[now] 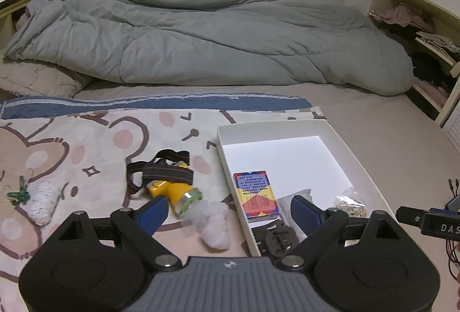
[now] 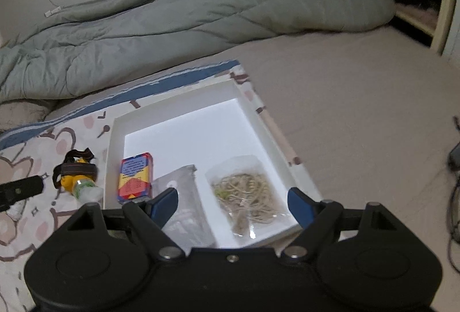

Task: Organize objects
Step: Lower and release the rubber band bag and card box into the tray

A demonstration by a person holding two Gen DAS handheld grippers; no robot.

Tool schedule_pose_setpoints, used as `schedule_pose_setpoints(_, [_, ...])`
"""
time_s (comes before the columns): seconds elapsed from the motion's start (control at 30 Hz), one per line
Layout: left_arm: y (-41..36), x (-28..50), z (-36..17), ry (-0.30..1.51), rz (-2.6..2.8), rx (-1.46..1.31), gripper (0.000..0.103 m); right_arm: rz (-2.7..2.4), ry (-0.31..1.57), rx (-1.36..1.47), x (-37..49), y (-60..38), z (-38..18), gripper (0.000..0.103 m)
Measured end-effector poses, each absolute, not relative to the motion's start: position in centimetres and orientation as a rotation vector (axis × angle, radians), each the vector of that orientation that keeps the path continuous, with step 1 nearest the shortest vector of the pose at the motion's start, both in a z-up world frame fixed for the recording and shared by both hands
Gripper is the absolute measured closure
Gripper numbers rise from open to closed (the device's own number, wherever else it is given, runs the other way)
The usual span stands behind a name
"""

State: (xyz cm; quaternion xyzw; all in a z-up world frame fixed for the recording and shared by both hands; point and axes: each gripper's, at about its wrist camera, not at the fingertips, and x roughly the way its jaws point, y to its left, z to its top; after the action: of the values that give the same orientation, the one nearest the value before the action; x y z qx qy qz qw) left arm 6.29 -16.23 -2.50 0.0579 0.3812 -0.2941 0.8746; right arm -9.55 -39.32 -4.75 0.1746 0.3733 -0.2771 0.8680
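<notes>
While both grippers hover empty, jaws wide, risk sits in loose items left of tray (image 1: pixel 356 156). Left gripper (image 1: pixel 230 211) above tray's near-left rim; right gripper (image 2: pixel 233 202) over tray's near end. Inside tray: card box (image 1: pixel 257 194), grey pouch (image 2: pixel 184 197), clear bag (image 2: pixel 250 194). Outside, left of tray: headlamp (image 1: pixel 169 182), cotton wad (image 1: pixel 215 225), white roll (image 1: pixel 43 202), green clip (image 1: pixel 20 192) farthest. Likely faults: headlamp strap snags on finger, cotton slips from pads, low approach knocks tray rim, shifts tray on soft bedding.

Dim indoor light, glaring white tray (image 2: pixel 172 122) floor, fisheye-warped edges
</notes>
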Motion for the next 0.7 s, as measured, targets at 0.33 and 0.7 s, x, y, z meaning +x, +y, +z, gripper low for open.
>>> schedule_pose_setpoints(0.33, [-13.5, 4.8, -2.9, 0.787, -0.609, 0.148, 0.005, -0.628, 0.785, 0.288, -12.2, -37.0, -4.1, 0.012])
schedule_pose_setpoints(0.7, [-12.8, 3.2, -4.1, 0.768, -0.616, 0.214, 0.000, -0.643, 0.755, 0.257, -13.8, -34.8, -3.8, 0.000])
